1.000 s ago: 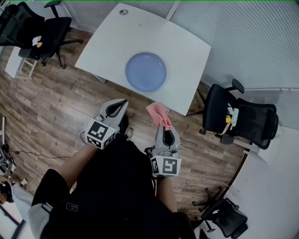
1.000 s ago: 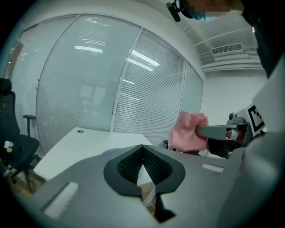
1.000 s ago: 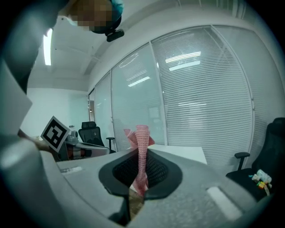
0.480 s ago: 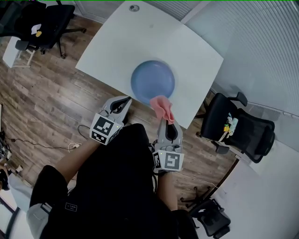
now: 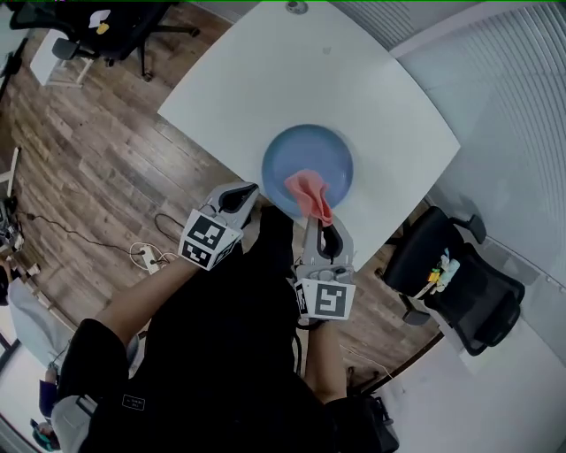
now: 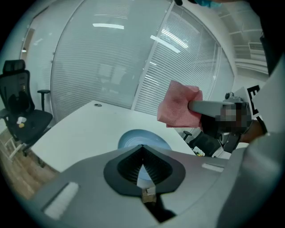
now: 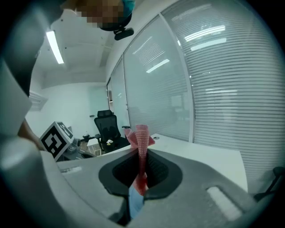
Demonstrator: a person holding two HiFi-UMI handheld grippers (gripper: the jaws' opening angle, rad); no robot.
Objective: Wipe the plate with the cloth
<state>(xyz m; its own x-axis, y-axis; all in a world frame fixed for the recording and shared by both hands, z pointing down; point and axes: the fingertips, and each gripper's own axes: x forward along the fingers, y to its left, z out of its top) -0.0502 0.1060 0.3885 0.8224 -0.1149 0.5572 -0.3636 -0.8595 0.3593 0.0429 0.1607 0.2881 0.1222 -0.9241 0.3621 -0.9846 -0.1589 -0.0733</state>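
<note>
A round blue plate [image 5: 309,155] lies near the front edge of the white table [image 5: 265,80]; the left gripper view shows the plate [image 6: 133,137] just past the jaws. My right gripper [image 5: 324,232] is shut on a pink cloth [image 5: 309,190], which hangs over the plate's near right part. In the right gripper view the cloth [image 7: 140,142] sticks up from between the closed jaws. My left gripper [image 5: 243,196] is shut with nothing in it, at the table's front edge left of the plate. From the left gripper view the cloth [image 6: 178,106] shows held up to the right.
A black office chair [image 5: 460,287] with small items on its seat stands right of the table. Another black chair [image 5: 124,26] is at the far left. Cables and a power strip [image 5: 146,257] lie on the wooden floor. A glass wall with blinds [image 6: 111,67] rises behind the table.
Both grippers have moved forward toward the table. The cloth, first held over the floor short of the table, now hangs over the plate. The left gripper has reached the table's edge.
</note>
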